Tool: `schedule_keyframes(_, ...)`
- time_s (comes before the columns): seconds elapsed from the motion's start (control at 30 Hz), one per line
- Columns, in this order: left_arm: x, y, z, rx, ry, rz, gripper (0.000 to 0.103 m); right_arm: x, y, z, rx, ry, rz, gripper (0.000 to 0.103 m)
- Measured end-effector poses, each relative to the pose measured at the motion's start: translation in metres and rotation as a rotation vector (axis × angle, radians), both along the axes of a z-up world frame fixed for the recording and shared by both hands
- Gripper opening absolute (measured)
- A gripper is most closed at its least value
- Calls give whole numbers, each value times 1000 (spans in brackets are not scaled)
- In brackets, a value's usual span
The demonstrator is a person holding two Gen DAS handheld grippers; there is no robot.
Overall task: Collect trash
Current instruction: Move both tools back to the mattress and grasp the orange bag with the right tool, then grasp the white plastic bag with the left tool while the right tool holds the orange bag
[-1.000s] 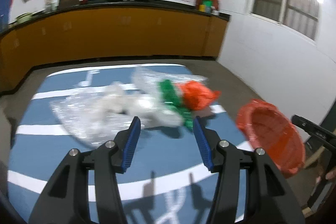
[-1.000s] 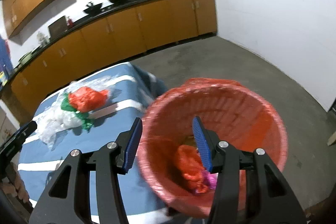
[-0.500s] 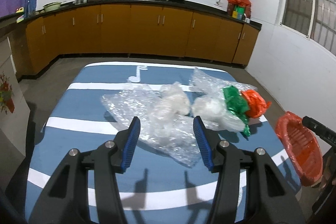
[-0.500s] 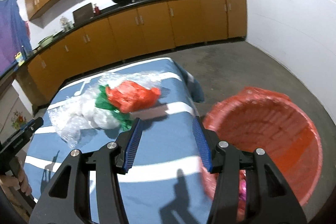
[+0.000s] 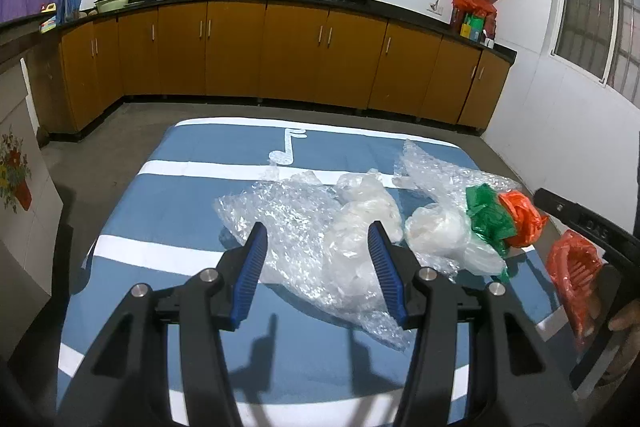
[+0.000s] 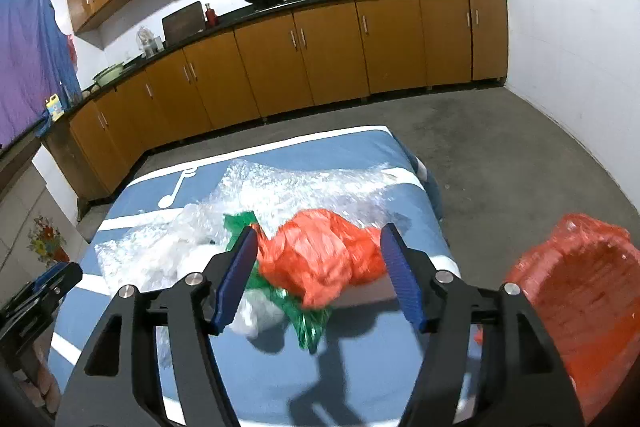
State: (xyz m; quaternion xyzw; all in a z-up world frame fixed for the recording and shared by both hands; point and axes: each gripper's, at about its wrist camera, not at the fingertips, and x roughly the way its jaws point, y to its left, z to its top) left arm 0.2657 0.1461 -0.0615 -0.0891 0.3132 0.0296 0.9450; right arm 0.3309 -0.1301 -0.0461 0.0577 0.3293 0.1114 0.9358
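The right tool (image 6: 316, 277) has just been opening and hangs spread over the orange bag (image 6: 320, 259) on the blue desk (image 5: 192, 195), nothing pinched yet. Next, I judge, it must drop, close and carry the bag to the red bin (image 6: 576, 291) alongside. The left tool (image 5: 318, 273) hovers half-spread, empty, above bubble wrap (image 5: 288, 219); a green bag (image 6: 308, 319) tangled underneath may come along.

Left gripper (image 5: 317, 265) jaws apart; right gripper (image 6: 319, 273) jaws just widened, empty

One orange bag (image 6: 324, 259), one green bag (image 5: 490, 217), one basket (image 6: 580, 291), perhaps two bubble-wrap sheets (image 5: 296, 227).
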Motion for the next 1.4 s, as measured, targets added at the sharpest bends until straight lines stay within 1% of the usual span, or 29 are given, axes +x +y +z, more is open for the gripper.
schedule_keyframes(0.07, 4, 1, -2, -3, 6, -1, 52, 5, 6, -4, -25, 9, 11, 66)
schedule_keyframes(0.17, 12, 0, -4, -5, 14, -4, 52, 9, 10, -14, -66, 49, 22, 66)
schedule_keyframes(0.23, 18, 1, -6, -4, 19, -11, 52, 7, 6, -24, -66, 83, 25, 62)
schedule_keyframes(0.3, 24, -1, -8, -3, 27, -19, 52, 5, 0, -33, -56, 117, 20, 51)
schedule_keyframes(0.33, 29, -2, -9, -3, 35, -26, 52, 5, -3, -35, -50, 128, 18, 48)
schedule_keyframes(0.4, 36, -4, -11, -6, 42, -37, 52, 1, -10, -40, -42, 146, 14, 35)
schedule_keyframes(0.5, 50, -8, -17, -11, 68, -55, 52, -6, -16, -45, -28, 164, 18, 26)
schedule_keyframes(0.6, 62, -12, -23, -20, 95, -75, 52, -14, -22, -45, -17, 160, 16, 23)
schedule_keyframes(0.67, 69, -15, -26, -24, 111, -86, 51, -18, -25, -44, -6, 158, 16, 21)
schedule_keyframes(0.87, 83, -21, -41, -22, 164, -123, 40, -29, -31, -44, 6, 154, 18, 21)
schedule_keyframes(0.93, 85, -22, -45, -22, 178, -136, 35, -29, -33, -43, 11, 157, 20, 21)
schedule_keyframes(1.0, 85, -24, -48, -23, 190, -147, 33, -28, -32, -43, 13, 158, 20, 21)
schedule_keyframes(1.03, 85, -25, -49, -21, 192, -152, 30, -28, -32, -42, 14, 159, 21, 21)
schedule_keyframes(1.07, 85, -25, -50, -21, 193, -156, 28, -29, -32, -43, 16, 159, 21, 21)
schedule_keyframes(1.1, 84, -26, -50, -28, 193, -166, 24, -29, -32, -43, 17, 158, 21, 21)
schedule_keyframes(1.13, 84, -26, -50, -33, 191, -171, 18, -30, -32, -42, 17, 158, 21, 21)
schedule_keyframes(1.17, 83, -26, -50, -35, 190, -177, 16, -31, -32, -41, 18, 157, 21, 21)
schedule_keyframes(1.23, 80, -26, -50, -32, 180, -187, 8, -31, -32, -41, 20, 156, 22, 21)
schedule_keyframes(1.3, 75, -26, -47, -27, 164, -187, 5, -33, -31, -39, 22, 154, 22, 21)
schedule_keyframes(1.4, 65, -23, -38, -35, 122, -176, 4, -35, -31, -36, 25, 147, 24, 21)
